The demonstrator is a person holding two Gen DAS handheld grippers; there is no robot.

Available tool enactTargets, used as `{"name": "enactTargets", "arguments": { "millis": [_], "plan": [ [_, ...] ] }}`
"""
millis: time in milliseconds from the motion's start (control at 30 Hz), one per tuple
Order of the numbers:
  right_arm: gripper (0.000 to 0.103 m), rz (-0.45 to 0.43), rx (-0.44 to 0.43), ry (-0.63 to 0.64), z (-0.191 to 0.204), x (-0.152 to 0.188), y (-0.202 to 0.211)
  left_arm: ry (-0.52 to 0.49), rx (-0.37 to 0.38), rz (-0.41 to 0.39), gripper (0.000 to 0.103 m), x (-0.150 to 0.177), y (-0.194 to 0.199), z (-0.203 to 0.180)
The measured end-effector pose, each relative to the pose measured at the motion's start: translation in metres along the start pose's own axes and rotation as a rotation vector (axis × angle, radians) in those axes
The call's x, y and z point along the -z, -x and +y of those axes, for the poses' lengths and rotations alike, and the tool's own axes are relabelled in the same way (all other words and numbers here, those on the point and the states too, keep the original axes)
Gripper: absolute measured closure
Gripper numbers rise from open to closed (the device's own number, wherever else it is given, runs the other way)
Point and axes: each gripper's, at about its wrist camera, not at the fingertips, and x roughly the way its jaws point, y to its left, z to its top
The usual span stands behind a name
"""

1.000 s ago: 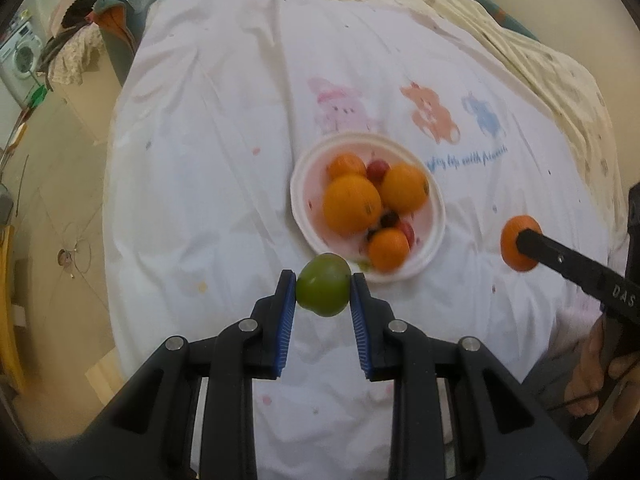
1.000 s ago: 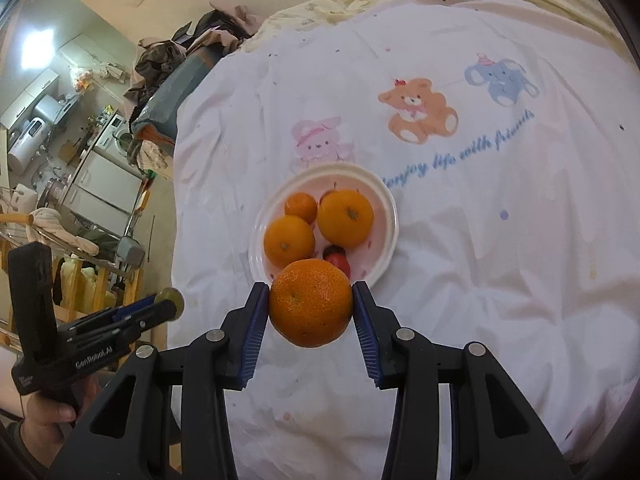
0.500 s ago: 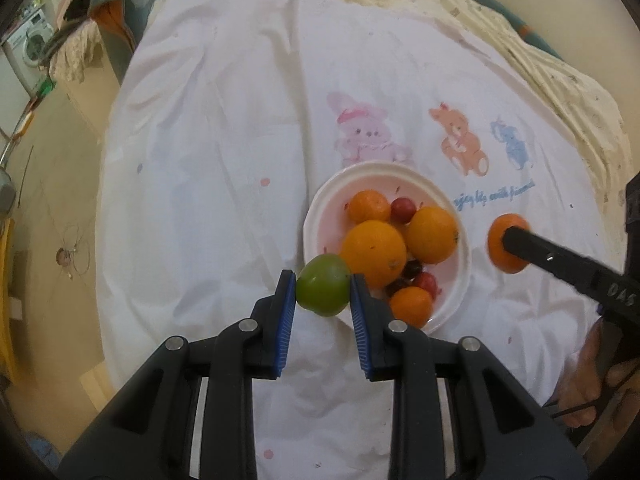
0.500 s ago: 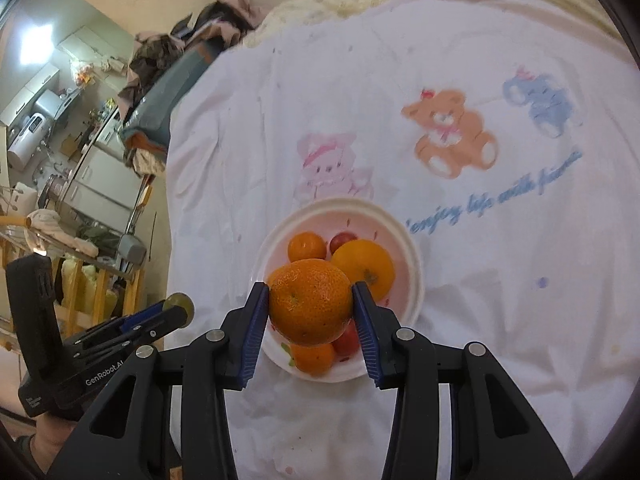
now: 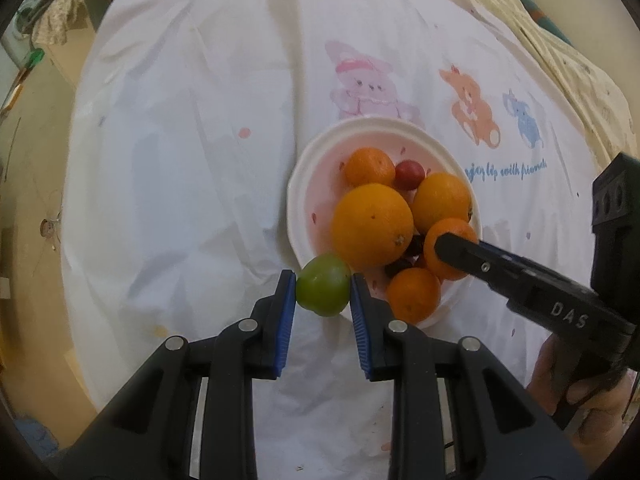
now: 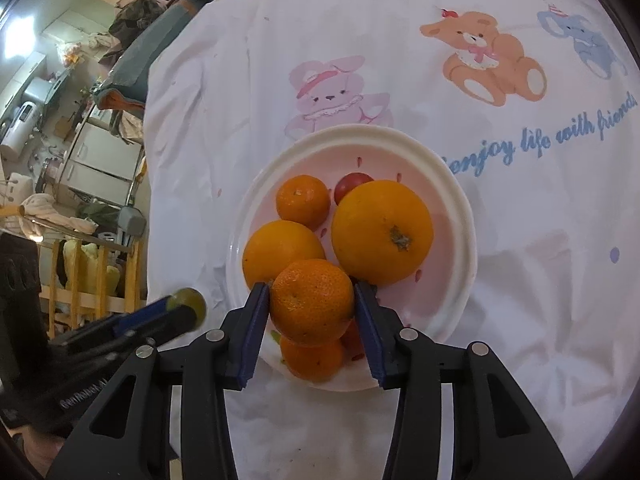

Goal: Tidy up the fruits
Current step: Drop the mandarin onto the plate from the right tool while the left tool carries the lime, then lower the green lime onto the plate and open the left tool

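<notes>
**Q:** Placement step, both wrist views — what is held, and where?

**A:** Left gripper (image 5: 323,292) is clamped on a green fruit (image 5: 323,290), which hangs just over the near-left rim of the white plate (image 5: 304,168). Right gripper (image 6: 312,304) carries a mandarin (image 6: 312,302) above the near part of the same plate; its jaws have just been opening, with the mandarin between them and its sides apparently touching both pads, so it looks on the point of release rather than freed.

**Q:** How crowded is the plate?

**A:** Two large oranges (image 6: 382,232), a small mandarin at the far side (image 6: 303,200), a red fruit (image 6: 352,184) and another small orange (image 6: 312,358) beneath the held one already fill the near and right portions. Bare plate shows mainly along its left and far-left side.

**Q:** How should each release be done well?

**A:** Judged from these views, the mandarin would sit best lowered into the hollow between the large oranges and the small one below it, with the jaws widened only once it rests there; dropped from height, it may roll over the near rim onto the tablecloth (image 5: 180,160). The green fruit should be carried further inward, toward the bare left side, before the left jaws open, since at the rim it could fall outside. Releasing one fruit at a time keeps the two grippers from crowding each other.
</notes>
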Motion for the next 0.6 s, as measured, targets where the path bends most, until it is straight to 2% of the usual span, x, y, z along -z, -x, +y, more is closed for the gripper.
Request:
{"name": "enactTargets", "arguments": {
  "millis": [33,100,133,400,600],
  "plan": [
    [0.044,-0.009,0.002,-0.005,-0.001,0.000,0.002,-0.003,0.002,0.004,0.079,0.000,-0.002,-0.001],
    [0.034,-0.033,-0.025,-0.024,-0.004,0.000,0.010,-0.012,0.004,0.012,0.079,0.000,-0.006,-0.005],
    [0.033,-0.042,-0.030,-0.031,-0.004,0.000,0.014,-0.014,0.005,0.015,0.079,0.000,-0.007,-0.006],
    [0.033,-0.074,-0.020,-0.057,-0.018,-0.001,0.033,-0.034,0.033,0.072,0.079,-0.001,-0.029,-0.025],
    [0.033,-0.089,-0.012,-0.067,-0.029,0.000,0.044,-0.047,0.022,0.088,0.079,-0.002,-0.039,-0.034]
  ]
}}
